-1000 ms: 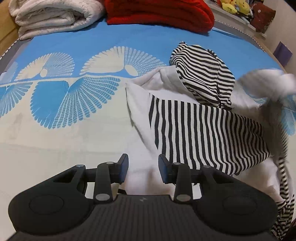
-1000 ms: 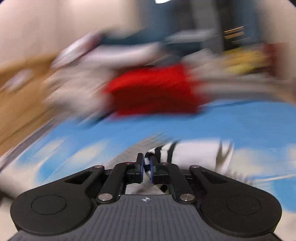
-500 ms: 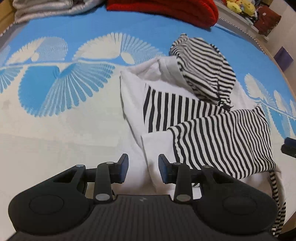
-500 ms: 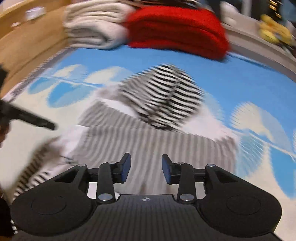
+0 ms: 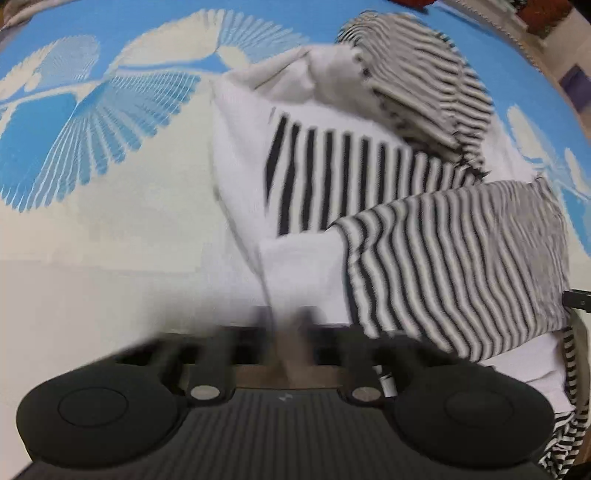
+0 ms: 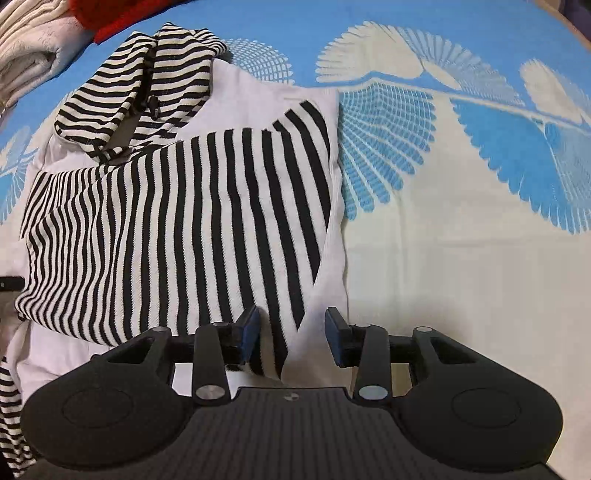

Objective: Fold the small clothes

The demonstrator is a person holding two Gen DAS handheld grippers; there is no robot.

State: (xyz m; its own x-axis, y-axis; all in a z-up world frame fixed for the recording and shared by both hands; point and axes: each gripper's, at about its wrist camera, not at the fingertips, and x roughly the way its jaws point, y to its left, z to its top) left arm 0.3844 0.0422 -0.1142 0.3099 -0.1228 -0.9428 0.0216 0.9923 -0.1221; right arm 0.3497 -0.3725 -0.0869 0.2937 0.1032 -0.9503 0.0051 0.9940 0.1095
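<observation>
A small black-and-white striped hooded top (image 6: 177,206) lies on the blue and cream bedspread (image 6: 461,229), its hood (image 6: 147,74) at the far end and one striped sleeve folded across the body. My right gripper (image 6: 293,338) is open, its jaws either side of the top's near white edge. In the left wrist view the same top (image 5: 406,221) lies ahead and to the right. My left gripper (image 5: 284,325) is motion-blurred over the top's near white corner, so its jaws cannot be made out.
Folded white towels (image 6: 26,48) and a red blanket (image 6: 114,18) sit at the far left of the right wrist view. The bedspread (image 5: 92,184) stretches to the left of the top in the left wrist view.
The right gripper let go of the sleeve, which now lies folded across the body, and has come down at the near edge. The left gripper has moved forward onto the near corner.
</observation>
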